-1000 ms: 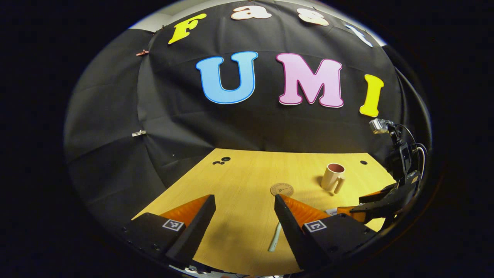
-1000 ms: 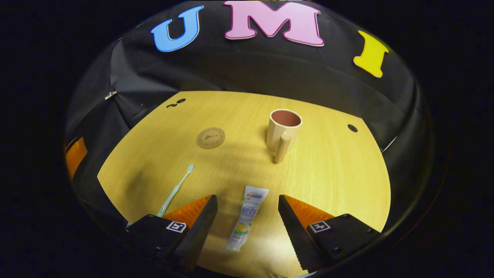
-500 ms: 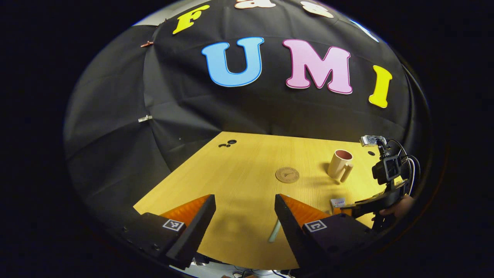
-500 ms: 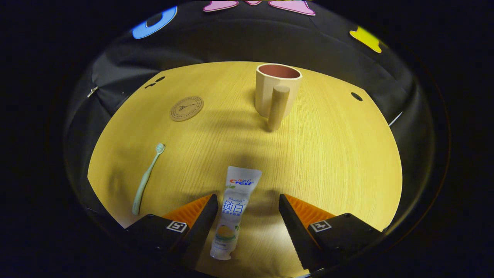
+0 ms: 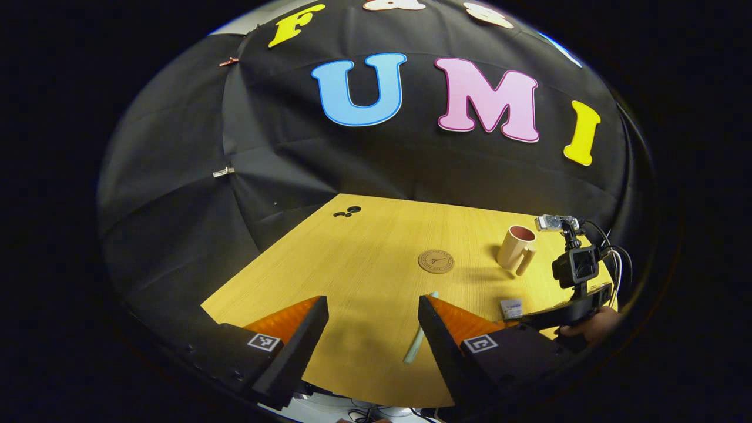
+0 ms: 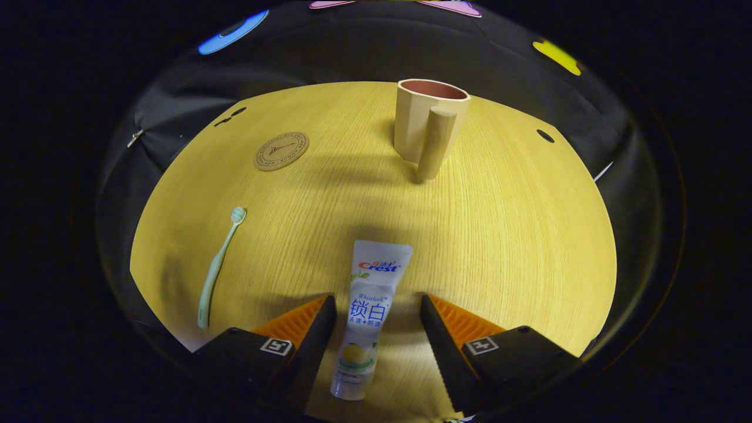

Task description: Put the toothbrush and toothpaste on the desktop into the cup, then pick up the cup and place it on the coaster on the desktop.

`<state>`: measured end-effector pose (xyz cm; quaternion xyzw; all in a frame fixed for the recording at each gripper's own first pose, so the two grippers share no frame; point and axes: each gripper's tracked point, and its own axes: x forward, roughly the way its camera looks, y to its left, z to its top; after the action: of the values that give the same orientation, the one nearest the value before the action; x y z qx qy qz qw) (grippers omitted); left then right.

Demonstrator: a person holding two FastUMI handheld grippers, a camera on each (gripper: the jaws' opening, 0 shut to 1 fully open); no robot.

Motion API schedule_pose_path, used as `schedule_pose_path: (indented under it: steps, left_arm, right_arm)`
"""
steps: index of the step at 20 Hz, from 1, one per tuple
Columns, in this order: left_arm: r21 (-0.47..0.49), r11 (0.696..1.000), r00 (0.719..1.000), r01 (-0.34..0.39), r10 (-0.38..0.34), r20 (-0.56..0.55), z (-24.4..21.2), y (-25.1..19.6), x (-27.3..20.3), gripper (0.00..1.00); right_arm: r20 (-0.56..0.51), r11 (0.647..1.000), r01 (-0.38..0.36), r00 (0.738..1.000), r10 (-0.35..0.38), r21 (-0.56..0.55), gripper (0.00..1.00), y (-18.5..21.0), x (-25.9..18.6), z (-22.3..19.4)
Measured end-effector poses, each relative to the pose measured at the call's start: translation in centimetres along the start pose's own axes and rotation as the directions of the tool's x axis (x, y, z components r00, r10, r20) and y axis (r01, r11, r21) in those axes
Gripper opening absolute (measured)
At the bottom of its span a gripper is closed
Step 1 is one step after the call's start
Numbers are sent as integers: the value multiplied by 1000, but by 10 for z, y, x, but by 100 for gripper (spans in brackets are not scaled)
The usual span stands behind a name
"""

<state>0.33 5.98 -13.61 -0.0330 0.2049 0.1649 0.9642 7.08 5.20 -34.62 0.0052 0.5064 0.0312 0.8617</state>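
Toothpaste [image 6: 371, 305] lies flat at the counter's [image 6: 517, 247] near edge, long axis running between the right claw's [image 6: 376, 329] spread fingers, neither touching. Left claw [image 5: 370, 335] open, idle.

Wooden desktop [image 6: 505, 235], light grain, rounded front edge. Round dark hole [image 6: 545, 136] near far right corner; small cluster of holes [image 5: 346, 211] near far left corner. Black cloth wall [image 5: 176, 235] behind and at left of desk, creased. Metal clip [image 5: 223, 171] and reddish clip [image 5: 228, 61] pinned on cloth seam.
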Motion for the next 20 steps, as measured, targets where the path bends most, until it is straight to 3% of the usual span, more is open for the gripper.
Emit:
schedule_pose_path:
  steps: [4, 5, 7, 11, 12, 15, 16, 17, 20]
  left_arm:
    - [-5, 1000, 1000, 10, -10, 5, -1, 0, 0, 98]
    - [-4, 1000, 1000, 15, -15, 4, -2, 0, 0, 97]
    - [-1, 1000, 1000, 22, -22, 6, -3, 2, 0, 97]
    - [2, 999, 999, 41, -41, 5, -14, 9, -5, 97]
    - [7, 999, 999, 46, -46, 4, -15, 10, -5, 97]
    - [33, 997, 998, 66, -66, -10, -19, 10, 5, 98]
    - [43, 996, 997, 78, -77, -18, -20, 8, 8, 97]
    - [54, 994, 996, 91, -90, -29, -23, 7, 12, 97]
    - [72, 984, 984, 164, -158, -81, -32, -10, 29, 98]
  right_arm:
    - [-31, 999, 22, 999, -21, 35, 66, 6, 1, -1]
    - [-40, 999, 21, 999, -20, 26, 64, 8, 1, -1]
    - [-60, 1000, 27, 998, -26, 12, 42, 13, -2, -3]
    - [-70, 1000, 10, 997, -9, 4, 37, 15, 1, -3]
    - [-75, 1000, 10, 997, -10, 4, 40, 15, 1, -4]
    - [-75, 1000, 9, 997, -8, 1, 30, 15, 0, -3]
    - [-78, 1000, 6, 997, -5, 4, 25, 15, 0, -4]
    - [-80, 1000, 0, 997, 1, 9, 28, 15, -1, -4]
    - [-111, 997, -31, 993, 39, 76, 23, 13, -5, -7]
